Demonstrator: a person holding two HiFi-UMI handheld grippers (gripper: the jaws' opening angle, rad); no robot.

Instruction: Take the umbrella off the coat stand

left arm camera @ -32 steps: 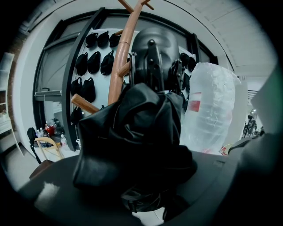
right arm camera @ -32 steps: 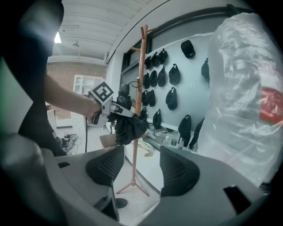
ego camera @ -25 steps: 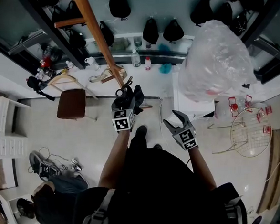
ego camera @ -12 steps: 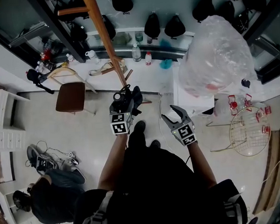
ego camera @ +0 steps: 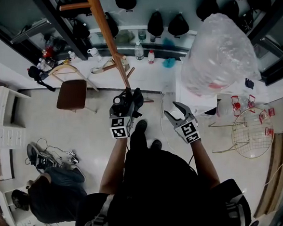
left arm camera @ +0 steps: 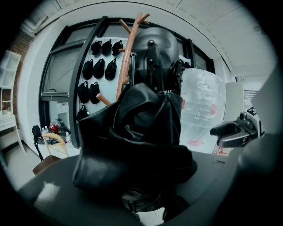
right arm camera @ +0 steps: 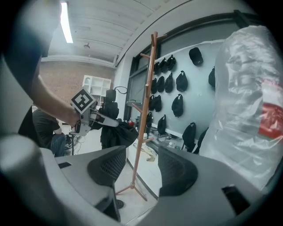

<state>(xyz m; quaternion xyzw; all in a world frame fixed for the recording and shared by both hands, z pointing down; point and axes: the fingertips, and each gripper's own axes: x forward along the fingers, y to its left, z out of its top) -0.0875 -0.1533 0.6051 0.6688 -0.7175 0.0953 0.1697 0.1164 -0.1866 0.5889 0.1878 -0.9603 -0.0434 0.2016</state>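
A folded black umbrella (ego camera: 130,100) is held in front of the person, with my left gripper (ego camera: 126,99) shut on it. It fills the left gripper view as a bundle of black cloth (left arm camera: 141,132) and hides the jaws there. The wooden coat stand (ego camera: 110,40) rises just beyond it, and the umbrella hangs free of the stand's pegs. In the right gripper view the umbrella (right arm camera: 112,126) is left of the stand (right arm camera: 143,119). My right gripper (ego camera: 179,111) stands open to the right with nothing between its fingers (right arm camera: 108,165); its jaws have just been closing a little.
A big clear plastic bag (ego camera: 219,51) stands at the right, on a white block. There is a brown chair (ego camera: 72,94) to the left and a wire basket (ego camera: 253,131) at far right. A person crouches at lower left (ego camera: 55,193). Black caps (ego camera: 155,23) hang on the far wall.
My left gripper has drawn back from the coat stand toward the person, with the umbrella in it. The right gripper has kept its place and its jaws stand a little narrower.
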